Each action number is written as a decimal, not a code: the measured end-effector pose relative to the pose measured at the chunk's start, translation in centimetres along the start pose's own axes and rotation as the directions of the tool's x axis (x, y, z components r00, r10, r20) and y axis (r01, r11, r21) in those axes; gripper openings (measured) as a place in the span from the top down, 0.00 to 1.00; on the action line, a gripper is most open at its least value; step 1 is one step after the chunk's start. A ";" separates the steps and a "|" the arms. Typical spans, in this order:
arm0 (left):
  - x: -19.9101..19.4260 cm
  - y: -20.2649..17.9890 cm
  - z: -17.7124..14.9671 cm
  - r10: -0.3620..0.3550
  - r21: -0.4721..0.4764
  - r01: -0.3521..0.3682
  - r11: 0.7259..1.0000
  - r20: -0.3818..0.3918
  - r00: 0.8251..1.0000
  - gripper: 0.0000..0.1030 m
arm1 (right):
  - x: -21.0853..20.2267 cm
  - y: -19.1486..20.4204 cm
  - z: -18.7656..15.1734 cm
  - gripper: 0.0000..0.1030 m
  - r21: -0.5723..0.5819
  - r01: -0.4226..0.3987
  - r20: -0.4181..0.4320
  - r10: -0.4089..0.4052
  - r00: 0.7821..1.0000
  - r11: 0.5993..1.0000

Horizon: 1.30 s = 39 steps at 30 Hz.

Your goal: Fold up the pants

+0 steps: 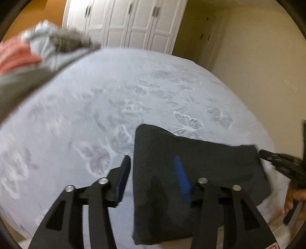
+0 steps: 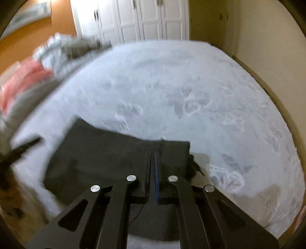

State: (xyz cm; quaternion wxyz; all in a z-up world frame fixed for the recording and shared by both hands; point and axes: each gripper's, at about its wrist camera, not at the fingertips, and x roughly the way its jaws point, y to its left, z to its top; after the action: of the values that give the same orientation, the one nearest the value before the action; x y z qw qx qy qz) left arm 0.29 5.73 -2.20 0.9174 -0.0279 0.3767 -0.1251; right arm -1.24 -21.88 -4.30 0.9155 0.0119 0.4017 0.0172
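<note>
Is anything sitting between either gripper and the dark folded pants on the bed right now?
Nothing visible does. The folded pants lie flat on the butterfly-print bedspread, directly under the open left gripper and the shut right gripper. The pile of laundry sits far off at the bed's back left.

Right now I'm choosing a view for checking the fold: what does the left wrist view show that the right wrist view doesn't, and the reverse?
Only the left wrist view shows the left hand-held gripper up close, jaws apart over the folded black pants, nothing between them.

Only the right wrist view shows the right hand-held gripper shut, and a framed picture on the orange wall.

Both show the butterfly-print bedspread, the clothes pile and white wardrobe doors.
</note>
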 end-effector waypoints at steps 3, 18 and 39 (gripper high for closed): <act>1.3 -1.8 -0.2 0.060 0.087 -0.060 0.994 -0.004 0.998 0.49 | 5.3 -2.3 -0.9 1.00 0.072 0.071 -0.112 -0.063 0.992 0.995; 2.0 -4.0 -1.8 0.106 0.157 -0.100 0.982 -0.026 0.994 0.35 | -1.8 -2.1 -8.3 0.79 0.214 0.031 -0.056 -0.020 0.998 0.976; 5.4 3.9 -4.1 -0.366 -0.429 0.234 0.872 -0.254 0.895 0.18 | 1.8 -4.3 -8.7 0.16 0.428 -0.126 -0.098 0.184 0.978 0.895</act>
State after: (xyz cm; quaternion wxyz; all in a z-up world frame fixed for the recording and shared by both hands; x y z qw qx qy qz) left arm 1.96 8.36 -9.39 0.7868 -0.2466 0.5316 -0.1937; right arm -6.36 -26.07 -11.69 0.8577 0.2391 0.4552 0.0042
